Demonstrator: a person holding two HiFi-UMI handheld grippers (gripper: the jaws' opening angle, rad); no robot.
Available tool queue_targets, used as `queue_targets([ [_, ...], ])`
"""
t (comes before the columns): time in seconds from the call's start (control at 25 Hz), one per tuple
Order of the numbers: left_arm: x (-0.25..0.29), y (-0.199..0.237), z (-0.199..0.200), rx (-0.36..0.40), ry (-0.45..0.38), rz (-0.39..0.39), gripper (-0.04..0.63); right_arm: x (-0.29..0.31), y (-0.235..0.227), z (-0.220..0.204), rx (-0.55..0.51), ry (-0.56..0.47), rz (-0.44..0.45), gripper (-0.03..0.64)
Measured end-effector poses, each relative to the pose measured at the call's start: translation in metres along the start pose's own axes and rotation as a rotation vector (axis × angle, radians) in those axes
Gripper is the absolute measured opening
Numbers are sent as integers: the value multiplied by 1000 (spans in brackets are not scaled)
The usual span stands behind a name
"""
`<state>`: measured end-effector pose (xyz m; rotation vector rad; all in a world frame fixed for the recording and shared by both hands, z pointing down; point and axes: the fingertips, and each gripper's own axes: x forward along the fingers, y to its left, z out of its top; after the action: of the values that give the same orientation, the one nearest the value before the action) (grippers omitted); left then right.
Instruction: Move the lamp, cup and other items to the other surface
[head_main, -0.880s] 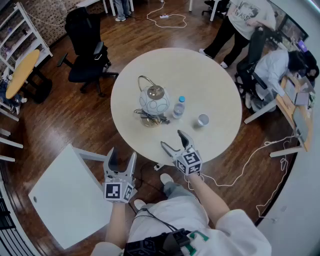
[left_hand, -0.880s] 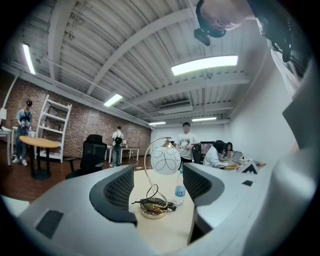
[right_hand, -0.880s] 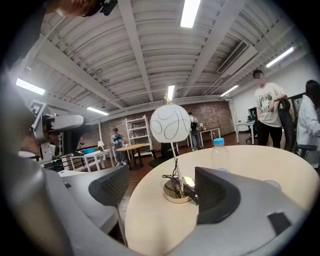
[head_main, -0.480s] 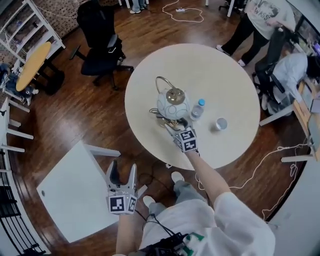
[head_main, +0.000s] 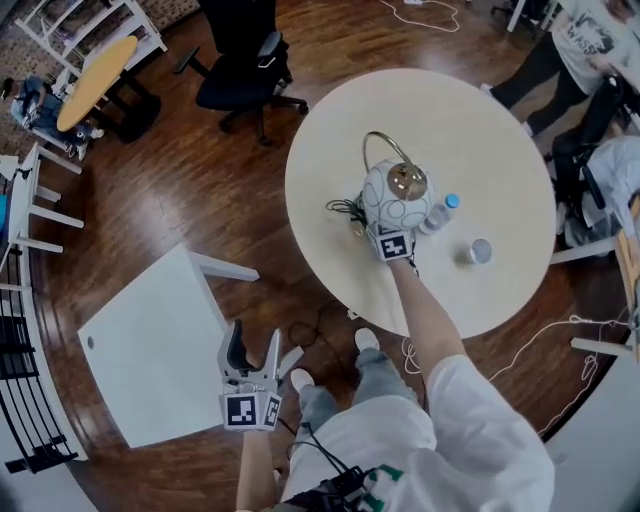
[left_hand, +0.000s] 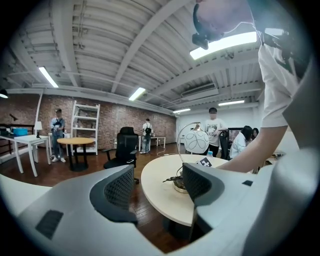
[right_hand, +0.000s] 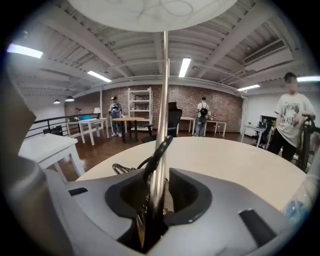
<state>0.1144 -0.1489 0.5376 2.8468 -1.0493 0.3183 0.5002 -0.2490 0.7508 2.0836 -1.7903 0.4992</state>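
On the round counter (head_main: 480, 120), well apart from the square white counter (head_main: 140, 350), stands the lamp (head_main: 395, 195), its thin stem (right_hand: 163, 90) upright. The right claw (right_hand: 157, 200) is clamped low on this stem. The left claw (head_main: 253, 342) hangs apart and empty, far from the lamp.

Bottle (head_main: 440, 214) just beside lamp (head_main: 394, 198) — cramped
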Motion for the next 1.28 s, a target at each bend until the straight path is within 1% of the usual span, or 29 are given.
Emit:
queue_targets([
  [0.08, -3, 3, -1, 2, 0, 4, 299, 1, 6, 1, -34, 4, 26, 37],
  [0.16, -4, 4, -5, -2, 3, 6, 296, 0, 7, 2, -36, 15, 39, 32],
  [0.28, -4, 4, -10, -11, 3, 3, 296, -7, 13, 11, -75, 25, 64, 29],
  [0.44, -1, -1, -7, -23, -23, -10, 296, -23, 29, 10, -94, 25, 112, 29],
  [0.56, -1, -2, -2, -27, -48, -23, 296, -41, 39, 18, -89, 3, 110, 29],
  [0.72, -6, 3, 7, -37, -76, -27, 296, -64, 55, 26, -110, -22, 118, 26],
  [0.8, -11, 0, 13, -58, -87, -32, 293, -81, 62, 26, -80, -47, 122, 26],
  [0.84, -13, -1, 16, -66, -93, -37, 291, -93, 68, 32, -63, -65, 132, 26],
  [0.92, -20, 1, 15, -60, -109, -43, 291, -117, 79, 42, -30, -89, 143, 26],
  [1.0, -29, 2, 15, -60, -126, -49, 293, -138, 87, 38, -7, -94, 139, 26],
  [1.16, -38, 8, 29, -54, -160, -80, 291, -181, 116, 47, -33, -92, 156, 26],
  [1.28, -41, 10, 33, -54, -176, -115, 292, -208, 138, 44, -49, -72, 159, 26],
])
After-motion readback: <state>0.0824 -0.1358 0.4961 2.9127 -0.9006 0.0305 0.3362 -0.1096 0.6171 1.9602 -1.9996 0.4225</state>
